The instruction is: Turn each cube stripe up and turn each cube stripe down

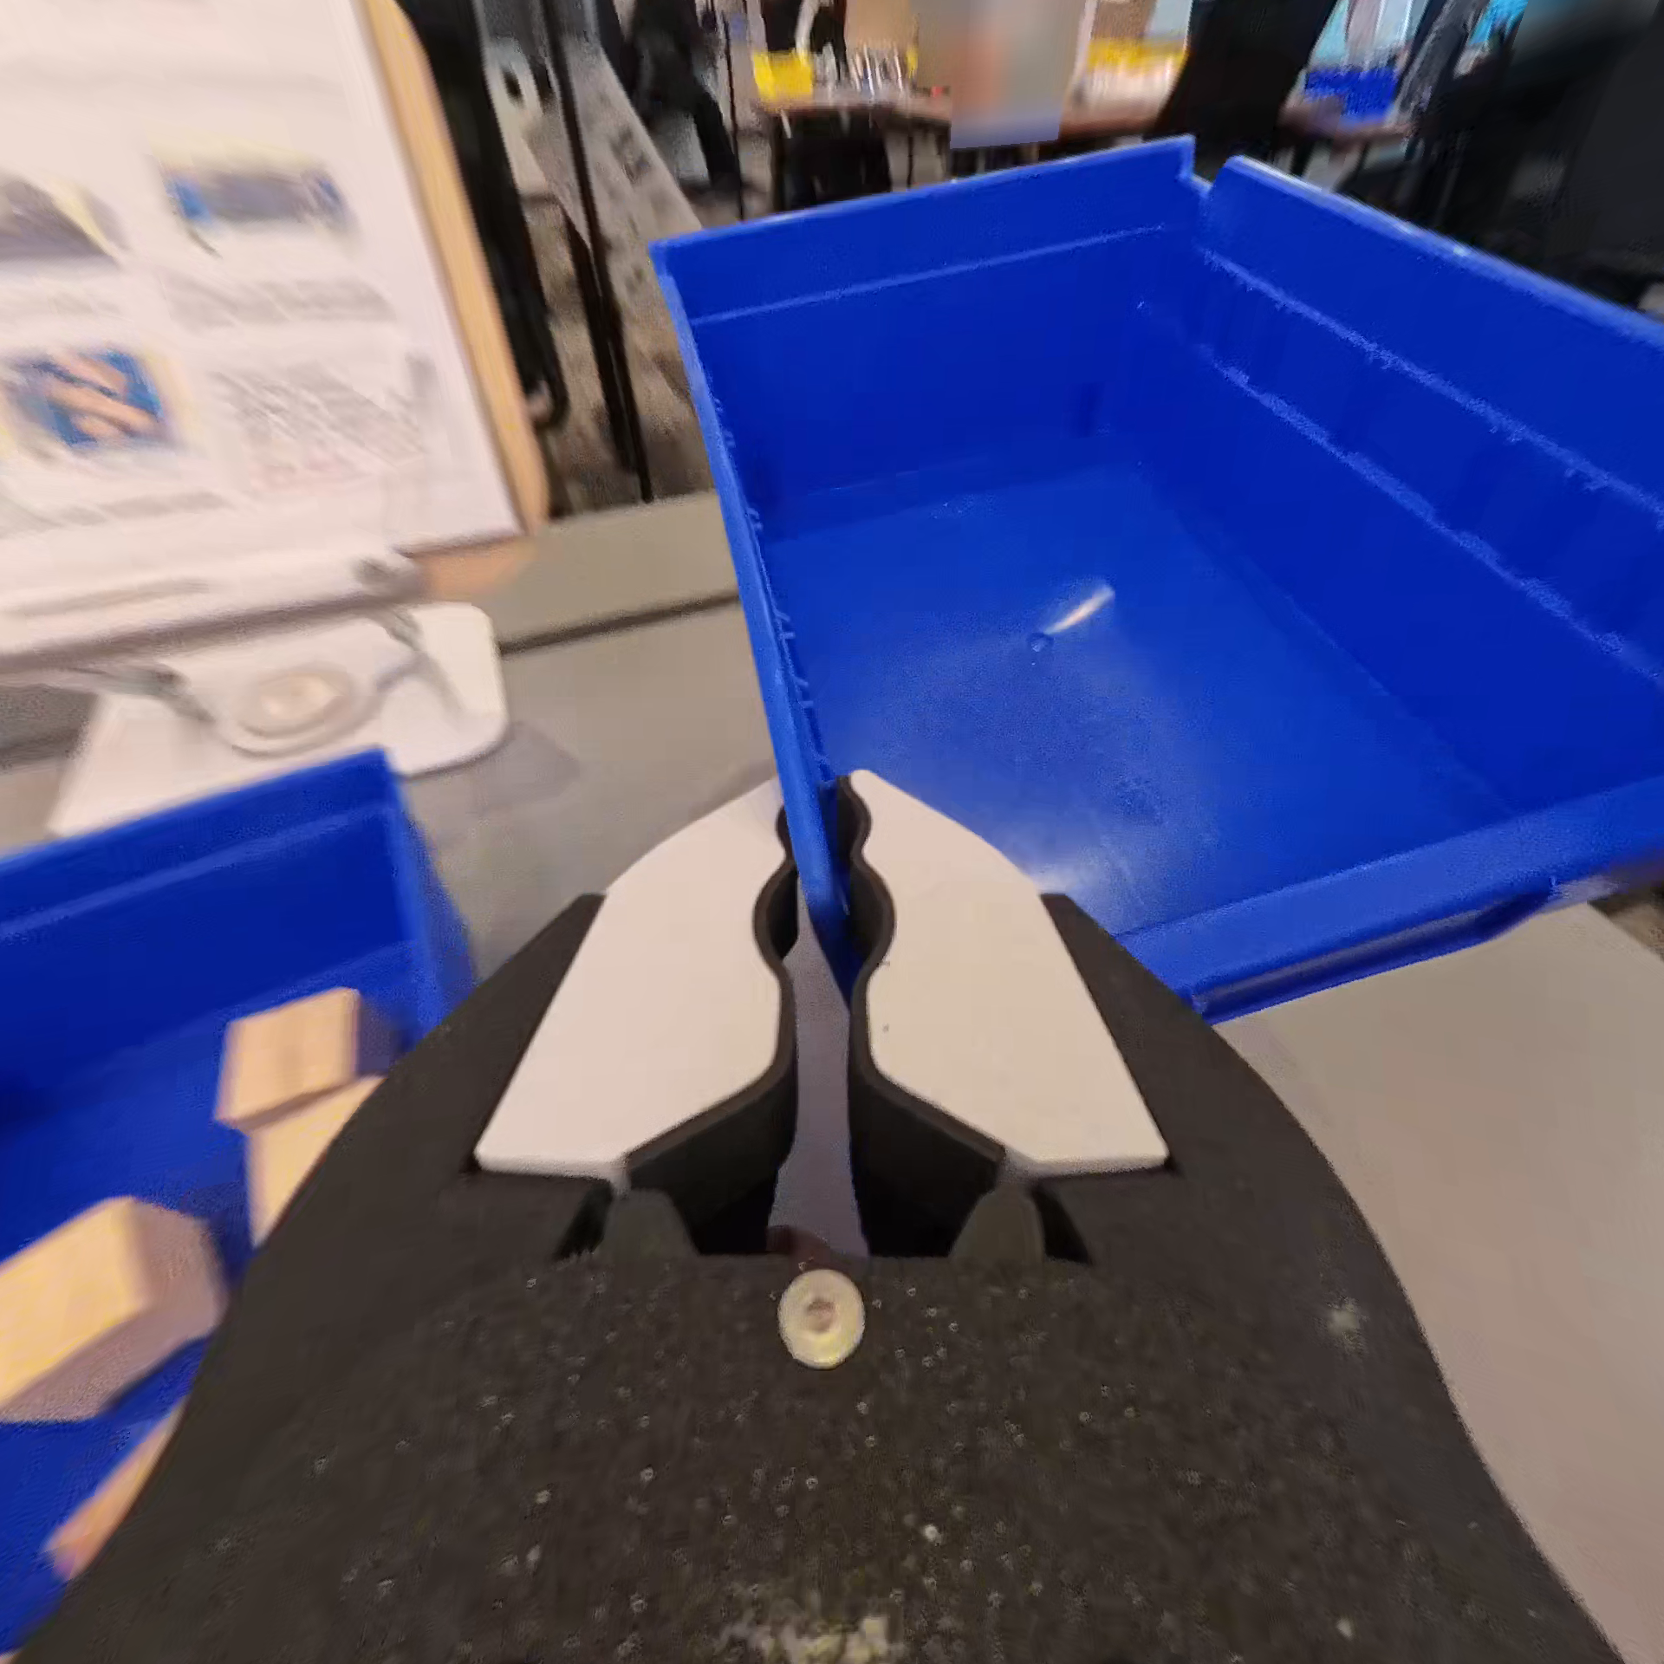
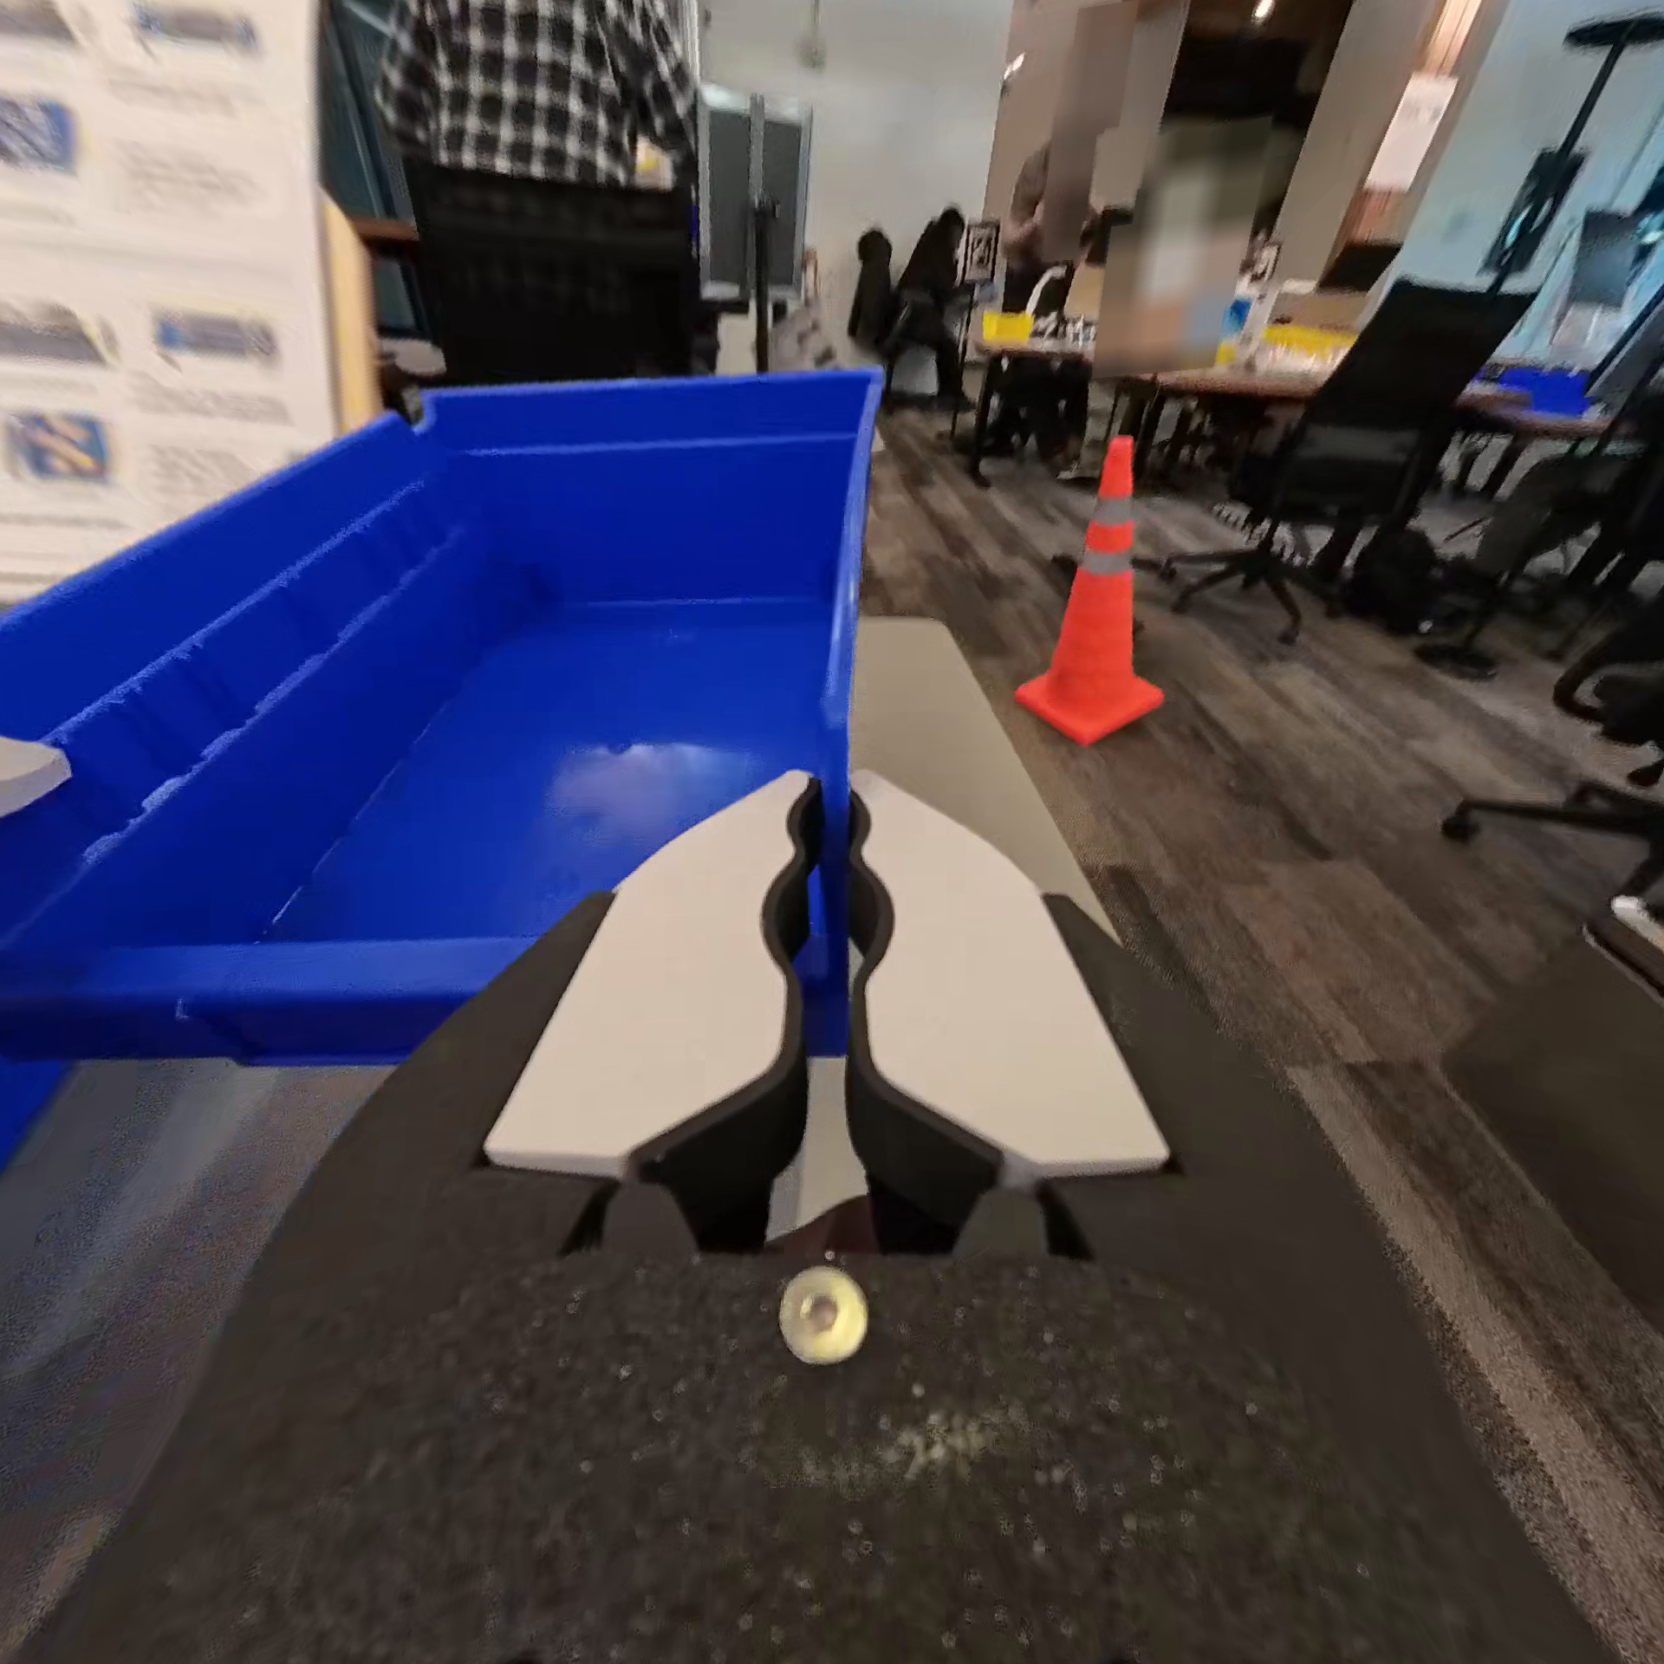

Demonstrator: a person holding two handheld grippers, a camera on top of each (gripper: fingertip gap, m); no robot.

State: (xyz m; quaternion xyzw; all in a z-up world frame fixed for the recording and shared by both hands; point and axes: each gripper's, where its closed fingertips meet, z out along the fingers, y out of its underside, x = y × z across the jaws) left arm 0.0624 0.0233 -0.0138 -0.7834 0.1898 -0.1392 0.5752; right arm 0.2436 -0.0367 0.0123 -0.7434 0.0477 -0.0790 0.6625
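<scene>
My left gripper is shut on the left side wall of an empty blue bin. My right gripper is shut on the right side wall of the same bin. The tip of the left gripper's finger shows at the far left edge of the right wrist view. A second blue bin lies at the lower left of the left wrist view and holds several pale wooden cubes. They are blurred, and I see no stripes on them.
Both bins are on a grey table. A poster board on a white base stands at the back left. On the floor to the right are an orange cone and office chairs. A person in a checked shirt stands behind the bin.
</scene>
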